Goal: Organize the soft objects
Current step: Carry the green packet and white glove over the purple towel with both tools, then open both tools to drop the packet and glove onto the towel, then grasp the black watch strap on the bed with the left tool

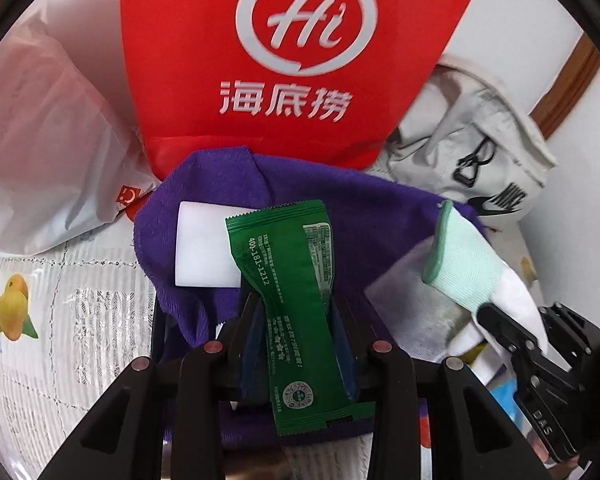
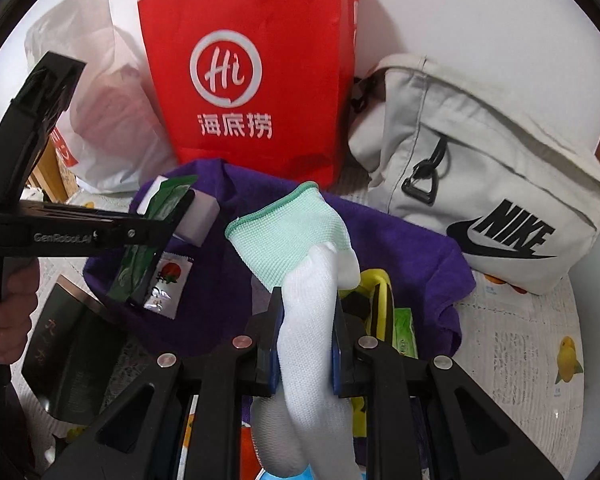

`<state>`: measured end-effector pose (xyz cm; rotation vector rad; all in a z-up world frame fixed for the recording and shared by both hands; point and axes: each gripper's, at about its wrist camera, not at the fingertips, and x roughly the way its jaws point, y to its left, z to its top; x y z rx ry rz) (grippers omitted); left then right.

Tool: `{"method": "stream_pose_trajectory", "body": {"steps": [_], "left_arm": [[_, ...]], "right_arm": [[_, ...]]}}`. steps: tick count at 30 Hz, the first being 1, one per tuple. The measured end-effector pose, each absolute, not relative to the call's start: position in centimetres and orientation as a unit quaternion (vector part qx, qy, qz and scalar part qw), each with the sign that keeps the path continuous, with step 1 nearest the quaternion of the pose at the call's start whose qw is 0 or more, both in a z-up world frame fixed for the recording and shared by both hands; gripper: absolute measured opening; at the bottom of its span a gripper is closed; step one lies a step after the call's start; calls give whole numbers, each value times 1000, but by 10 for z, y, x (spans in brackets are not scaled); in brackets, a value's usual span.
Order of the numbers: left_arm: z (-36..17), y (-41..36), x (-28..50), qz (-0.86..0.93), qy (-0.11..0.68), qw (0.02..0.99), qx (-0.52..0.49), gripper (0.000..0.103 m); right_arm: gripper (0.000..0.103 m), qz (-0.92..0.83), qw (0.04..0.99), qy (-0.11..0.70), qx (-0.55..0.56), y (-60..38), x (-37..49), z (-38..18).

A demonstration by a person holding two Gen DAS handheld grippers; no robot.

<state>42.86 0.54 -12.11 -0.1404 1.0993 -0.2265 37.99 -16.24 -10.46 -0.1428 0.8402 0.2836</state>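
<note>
My left gripper (image 1: 296, 316) is shut on a green sachet (image 1: 296, 300) and holds it above a purple towel (image 1: 220, 184). A white sponge block (image 1: 204, 252) lies on the towel just beyond the sachet. My right gripper (image 2: 305, 320) is shut on a white glove with a mint-green cuff (image 2: 300, 248), held above the same towel (image 2: 419, 248). The glove also shows in the left wrist view (image 1: 467, 264), with the right gripper (image 1: 495, 320) at the right. The left gripper (image 2: 168, 232) with the sachet (image 2: 140, 260) shows at the left of the right wrist view.
A red paper bag (image 2: 252, 80) stands behind the towel, a white plastic bag (image 2: 100, 120) to its left, a grey Nike bag (image 2: 479, 184) to its right. A small strawberry sachet (image 2: 168, 284), a yellow object (image 2: 379, 300), a green packet (image 2: 405, 328) and a dark box (image 2: 68, 360) lie around.
</note>
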Motion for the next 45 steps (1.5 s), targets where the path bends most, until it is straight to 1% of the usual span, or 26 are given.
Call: {"method": "stream_pose_trajectory", "body": {"steps": [5, 7, 8, 9, 10, 13, 14, 16, 17, 18, 19, 23, 26, 29, 33, 37, 40, 45], "left_arm": [[-133, 4, 438, -105, 532, 838, -62, 33], [-135, 4, 439, -105, 535, 836, -65, 35], [-135, 4, 440, -108, 536, 835, -64, 36], [-135, 4, 441, -111, 538, 833, -63, 40], [-136, 3, 441, -113, 541, 831, -63, 46], [-133, 2, 440, -118, 540, 831, -64, 58], [-131, 2, 439, -117, 537, 834, -61, 59], [-125, 0, 435, -114, 528, 840, -51, 64], [-123, 1, 433, -113, 527, 841, -48, 64], [-120, 1, 431, -109, 526, 842, -43, 64], [-117, 2, 428, -107, 525, 843, -39, 65], [-102, 2, 416, -76, 515, 854, 1, 65], [-86, 5, 395, -67, 492, 868, 6, 65], [-72, 16, 372, -83, 476, 875, -14, 65], [-53, 26, 327, -88, 429, 898, -30, 65], [-49, 26, 295, -81, 425, 901, -37, 64], [-48, 30, 271, -76, 437, 895, -46, 64], [-54, 29, 226, -78, 442, 892, -46, 64]], "right_arm": [[19, 133, 893, 426, -67, -164, 390, -117], [20, 132, 892, 428, -66, -164, 392, -119], [22, 131, 892, 428, -67, -164, 392, -120], [24, 131, 891, 428, -67, -164, 393, -120], [25, 132, 891, 429, -66, -164, 393, -121], [28, 132, 890, 432, -62, -166, 393, -122], [30, 133, 889, 433, -62, -166, 393, -122], [39, 132, 889, 435, -58, -167, 392, -120], [47, 132, 890, 433, -55, -167, 391, -119], [52, 132, 892, 429, -53, -168, 388, -116], [53, 131, 893, 427, -53, -168, 386, -114], [55, 131, 896, 422, -51, -168, 376, -104], [56, 132, 895, 423, -51, -168, 364, -97], [69, 135, 898, 418, -38, -169, 346, -86], [73, 133, 908, 397, -25, -171, 318, -71], [73, 134, 914, 383, -23, -171, 285, -60], [73, 138, 918, 372, -25, -170, 258, -56], [73, 146, 916, 372, -32, -166, 215, -63]]}}
